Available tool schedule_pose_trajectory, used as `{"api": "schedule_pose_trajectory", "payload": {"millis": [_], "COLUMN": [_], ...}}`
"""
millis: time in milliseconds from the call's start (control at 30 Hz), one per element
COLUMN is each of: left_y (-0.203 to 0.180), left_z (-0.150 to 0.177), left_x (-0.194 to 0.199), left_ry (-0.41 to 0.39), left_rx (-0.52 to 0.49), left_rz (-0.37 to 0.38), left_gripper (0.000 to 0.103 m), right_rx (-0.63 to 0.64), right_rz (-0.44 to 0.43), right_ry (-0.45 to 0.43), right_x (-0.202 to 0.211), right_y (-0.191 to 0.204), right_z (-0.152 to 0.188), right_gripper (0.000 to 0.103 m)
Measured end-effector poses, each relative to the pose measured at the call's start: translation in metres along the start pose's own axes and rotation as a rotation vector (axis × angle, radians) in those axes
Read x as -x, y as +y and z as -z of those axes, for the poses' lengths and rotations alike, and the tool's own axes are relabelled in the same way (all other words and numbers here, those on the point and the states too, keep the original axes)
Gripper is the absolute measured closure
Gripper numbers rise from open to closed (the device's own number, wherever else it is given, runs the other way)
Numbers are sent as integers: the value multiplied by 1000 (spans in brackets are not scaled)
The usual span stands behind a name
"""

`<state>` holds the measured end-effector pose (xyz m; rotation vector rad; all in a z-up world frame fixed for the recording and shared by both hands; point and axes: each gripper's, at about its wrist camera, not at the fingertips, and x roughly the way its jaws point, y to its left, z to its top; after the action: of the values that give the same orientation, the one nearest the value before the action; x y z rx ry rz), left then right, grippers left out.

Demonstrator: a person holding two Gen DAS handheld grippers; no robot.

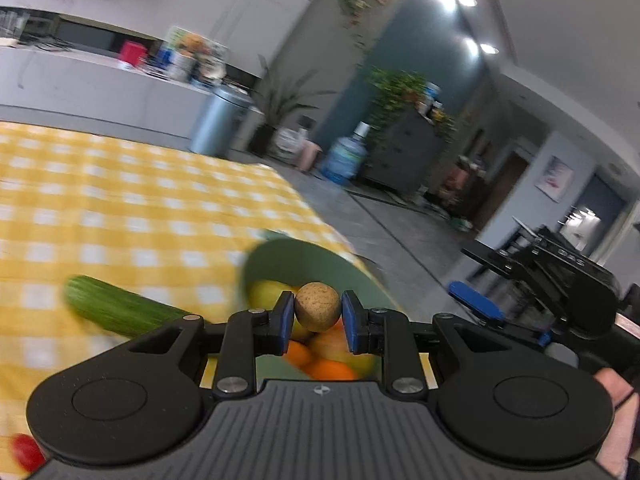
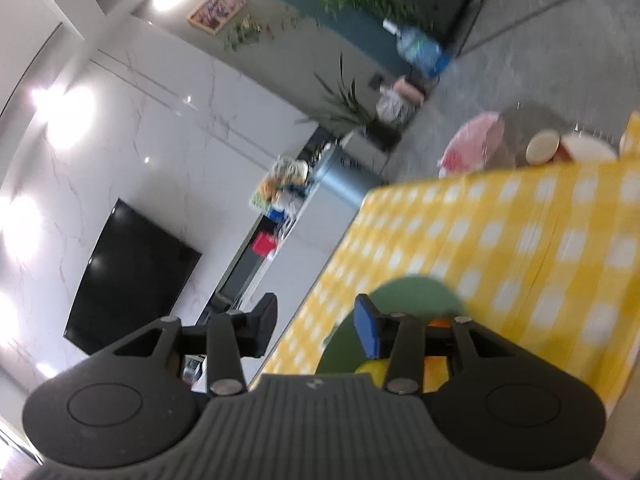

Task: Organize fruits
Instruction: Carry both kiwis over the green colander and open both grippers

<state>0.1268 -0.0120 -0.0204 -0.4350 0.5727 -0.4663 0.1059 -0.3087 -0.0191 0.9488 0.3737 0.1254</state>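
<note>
My left gripper (image 1: 318,318) is shut on a small round brown fruit (image 1: 318,306) and holds it just above a green bowl (image 1: 304,256). The bowl holds a yellow fruit (image 1: 266,294), oranges (image 1: 332,370) and other fruit. A green cucumber (image 1: 120,308) lies on the yellow checked tablecloth (image 1: 120,200) left of the bowl. A red fruit (image 1: 26,452) shows at the lower left edge. My right gripper (image 2: 316,332) is open and empty, tilted, above the bowl's rim (image 2: 416,292) at the table's edge. The other gripper (image 1: 560,292) shows at the right of the left wrist view.
The table's edge runs close beside the bowl, with grey floor (image 1: 400,232) beyond. A pink stool (image 2: 474,142) and round stools (image 2: 542,146) stand past the table's far end. A metal bin (image 1: 218,120), plants and a water jug (image 1: 344,156) stand farther off.
</note>
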Motion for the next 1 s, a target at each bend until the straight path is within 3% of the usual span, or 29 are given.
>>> {"api": "schedule_pose_trajectory", "payload": {"millis": [400,500,667,800,833,1000], "left_y": [-41,-50,-56,-55,-55,-51], "left_z": [1,1,-2,0,-1,-8], "left_x": [-73,-92,-108,-101,-99,-85], "left_ry": [125,141,173,149,142,103], "left_rx": [-19,-67,-98,-100,-95,-93], "left_rz": [54,16,23,11,13,-14], "left_gripper": [75,75,75,75,73,43], "right_rx": [-49,-60,-75,-79,-80,-76], "right_rz": [12,22,19,25,26,32], "right_ry": [17,25,40,42,42,49], "right_x": [-1,-2,-4,-5,-5,-7], "right_y": [-28,-34,-37,-39,-39,-38], "right_z": [-10,-10,-11,-11,-11,-11], "right_gripper": [62,62,62,62,62,62]}}
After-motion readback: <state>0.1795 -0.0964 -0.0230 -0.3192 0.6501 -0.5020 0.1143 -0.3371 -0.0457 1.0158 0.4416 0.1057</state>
